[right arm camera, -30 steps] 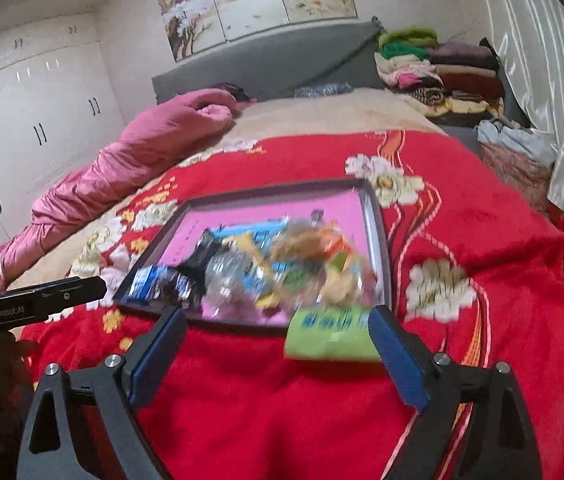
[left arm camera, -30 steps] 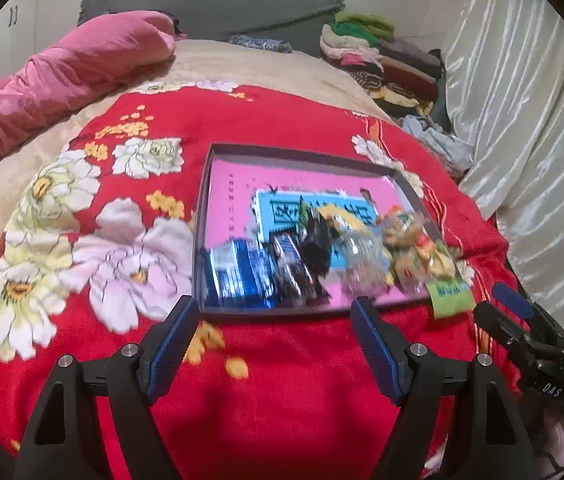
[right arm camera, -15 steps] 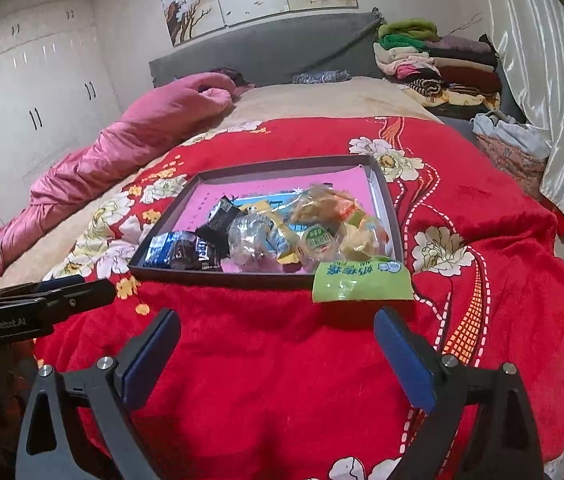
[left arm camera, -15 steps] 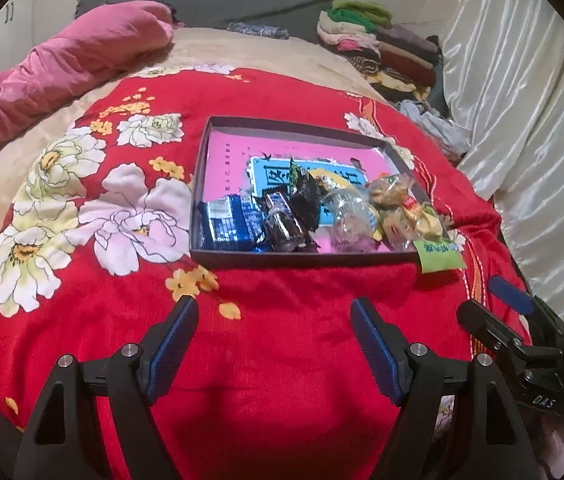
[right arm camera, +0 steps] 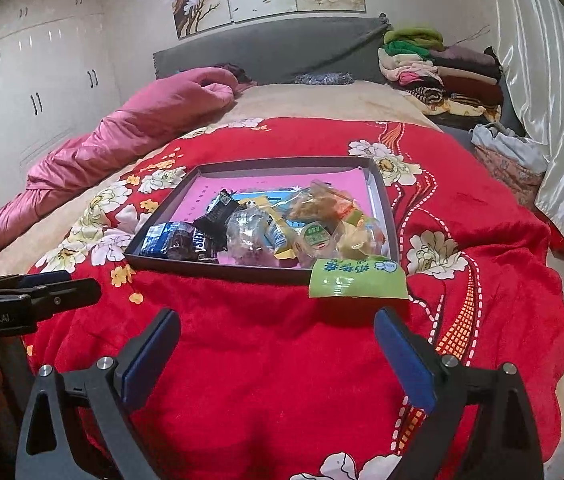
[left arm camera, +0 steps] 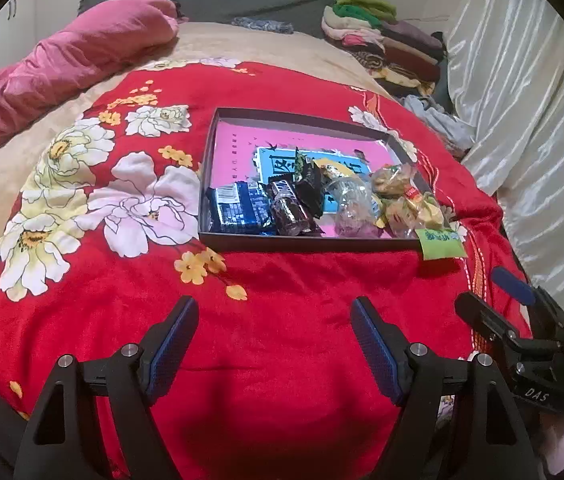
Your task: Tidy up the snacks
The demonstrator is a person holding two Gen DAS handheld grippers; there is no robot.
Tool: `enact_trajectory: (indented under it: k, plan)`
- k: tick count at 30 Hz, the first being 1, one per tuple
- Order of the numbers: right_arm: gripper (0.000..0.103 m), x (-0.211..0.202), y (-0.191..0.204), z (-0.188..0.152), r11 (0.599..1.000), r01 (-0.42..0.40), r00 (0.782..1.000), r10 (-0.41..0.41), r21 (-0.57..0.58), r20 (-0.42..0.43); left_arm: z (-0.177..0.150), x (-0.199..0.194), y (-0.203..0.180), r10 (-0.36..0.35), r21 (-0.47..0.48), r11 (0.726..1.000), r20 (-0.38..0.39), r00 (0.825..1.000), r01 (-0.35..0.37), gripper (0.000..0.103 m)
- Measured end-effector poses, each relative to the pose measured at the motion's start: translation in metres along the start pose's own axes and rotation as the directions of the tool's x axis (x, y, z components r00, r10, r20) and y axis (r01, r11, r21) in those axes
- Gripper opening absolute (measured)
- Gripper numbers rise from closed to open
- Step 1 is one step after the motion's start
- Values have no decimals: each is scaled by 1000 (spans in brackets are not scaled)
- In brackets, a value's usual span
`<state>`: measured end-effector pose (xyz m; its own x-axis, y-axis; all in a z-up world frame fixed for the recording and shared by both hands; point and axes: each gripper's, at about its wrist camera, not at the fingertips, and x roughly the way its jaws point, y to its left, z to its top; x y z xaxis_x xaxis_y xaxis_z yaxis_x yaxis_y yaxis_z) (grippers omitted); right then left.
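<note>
A shallow dark box (left arm camera: 210,168) (right arm camera: 385,208) with a pink floor lies on the red flowered blanket. Its near half holds several snacks: a blue packet (left arm camera: 238,208) (right arm camera: 158,238), dark chocolate packets (left arm camera: 291,212) (right arm camera: 202,236), clear wrapped sweets (left arm camera: 347,200) (right arm camera: 248,232) and yellow-orange bags (left arm camera: 409,208) (right arm camera: 321,204). A green packet (left arm camera: 441,242) (right arm camera: 357,278) hangs over the box's near right corner. My left gripper (left arm camera: 272,340) and right gripper (right arm camera: 278,350) are open and empty, over the blanket well short of the box.
The red blanket (left arm camera: 282,280) covers a bed. A pink duvet (right arm camera: 122,140) lies along the left side. Folded clothes (right arm camera: 433,68) are stacked at the far right by a white curtain (left arm camera: 529,100). The bed's edge drops off on the right.
Both grippers have pulled back from the box toward the bed's near edge, so the box looks smaller and farther. Both stay open. The snacks have not moved.
</note>
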<state>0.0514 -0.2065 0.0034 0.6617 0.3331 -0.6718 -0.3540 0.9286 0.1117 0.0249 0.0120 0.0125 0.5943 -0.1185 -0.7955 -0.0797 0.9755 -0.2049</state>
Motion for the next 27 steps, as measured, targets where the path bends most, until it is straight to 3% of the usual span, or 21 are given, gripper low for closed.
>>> enact_trajectory:
  k: [27]
  plan:
    - [98, 0, 3, -1, 1000, 4, 1000, -4, -17, 0, -1, -7, -3, 14, 14, 1000, 31, 999, -14, 80]
